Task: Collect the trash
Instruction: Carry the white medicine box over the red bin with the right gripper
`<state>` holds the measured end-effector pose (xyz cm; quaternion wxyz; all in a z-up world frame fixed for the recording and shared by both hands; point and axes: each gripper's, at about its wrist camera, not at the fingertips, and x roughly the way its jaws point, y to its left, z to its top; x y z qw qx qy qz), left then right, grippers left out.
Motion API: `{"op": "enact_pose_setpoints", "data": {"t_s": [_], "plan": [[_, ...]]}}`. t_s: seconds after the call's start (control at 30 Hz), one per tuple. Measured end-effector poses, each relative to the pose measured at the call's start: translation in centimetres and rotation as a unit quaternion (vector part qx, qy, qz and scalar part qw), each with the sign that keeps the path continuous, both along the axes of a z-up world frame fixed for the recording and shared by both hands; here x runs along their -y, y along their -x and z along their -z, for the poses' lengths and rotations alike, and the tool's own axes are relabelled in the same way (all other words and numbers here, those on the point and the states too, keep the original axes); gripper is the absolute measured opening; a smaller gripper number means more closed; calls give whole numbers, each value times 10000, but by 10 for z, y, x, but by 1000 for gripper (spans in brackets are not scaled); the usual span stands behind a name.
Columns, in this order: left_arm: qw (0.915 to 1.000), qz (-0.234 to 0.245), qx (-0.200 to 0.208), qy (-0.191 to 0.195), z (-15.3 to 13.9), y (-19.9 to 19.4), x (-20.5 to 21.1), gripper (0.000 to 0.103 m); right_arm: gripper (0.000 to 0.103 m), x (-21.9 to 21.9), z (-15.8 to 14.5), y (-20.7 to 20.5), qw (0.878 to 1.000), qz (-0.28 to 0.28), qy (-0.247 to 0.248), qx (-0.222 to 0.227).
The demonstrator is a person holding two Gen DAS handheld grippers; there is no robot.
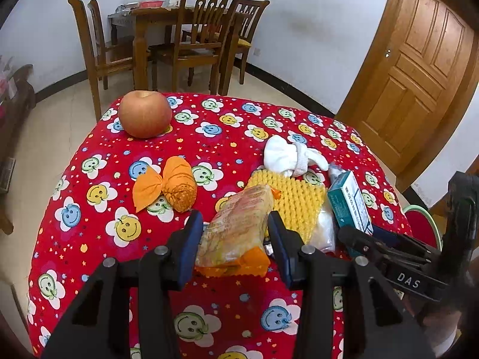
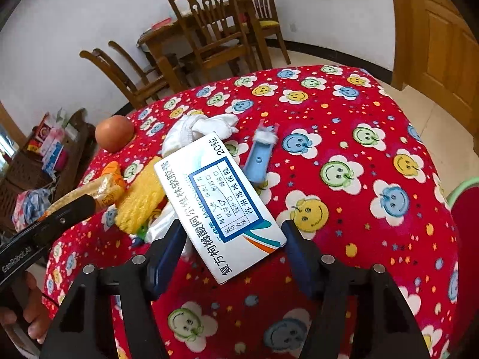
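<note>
A crinkled yellow-orange snack wrapper (image 1: 236, 224) sits between the blue pads of my left gripper (image 1: 235, 233), which is shut on it just above the red smiley tablecloth (image 1: 209, 299). In the right wrist view a white medicine box (image 2: 221, 206) with blue print lies tilted between the fingers of my right gripper (image 2: 233, 236), and both pads touch its long edges. In the left wrist view the same box (image 1: 348, 203) stands on edge at the right, with the right gripper (image 1: 371, 236) around it. The left gripper (image 2: 86, 200) and its wrapper (image 2: 101, 188) show at the left edge.
On the cloth lie an apple (image 1: 145, 113), an orange tied bundle (image 1: 176, 185), a white knotted sock (image 1: 287, 155), a yellow knitted pad (image 1: 296, 200), a clear plastic bag (image 1: 324, 227) and a blue tube (image 2: 260, 158). A green-rimmed red container (image 1: 422, 224) stands right of the table. Wooden chairs (image 1: 200, 30) stand behind.
</note>
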<state>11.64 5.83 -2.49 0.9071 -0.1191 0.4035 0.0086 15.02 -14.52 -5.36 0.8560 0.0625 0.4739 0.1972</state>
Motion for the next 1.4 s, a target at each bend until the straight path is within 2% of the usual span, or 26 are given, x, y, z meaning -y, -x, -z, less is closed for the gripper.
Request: {"op": "enact_pose_setpoints", "data": {"t_s": [0.37,0.8,1.23,1.4], "plan": [[9997,156,190,83,-15,14,11,45,67,24,-28,37,9982,419,-391,195],[9971,661,241,281,-29,33,43,45,67,72,-53,83,9920,980,-719,341],[9904,1330,188,335,-34,40,97,45,67,129,-59,118,9823,1696,-662,440],[9875,1530,142,358,-32,38,117,45,67,153,-58,128,9767,2035,-475,490]]}}
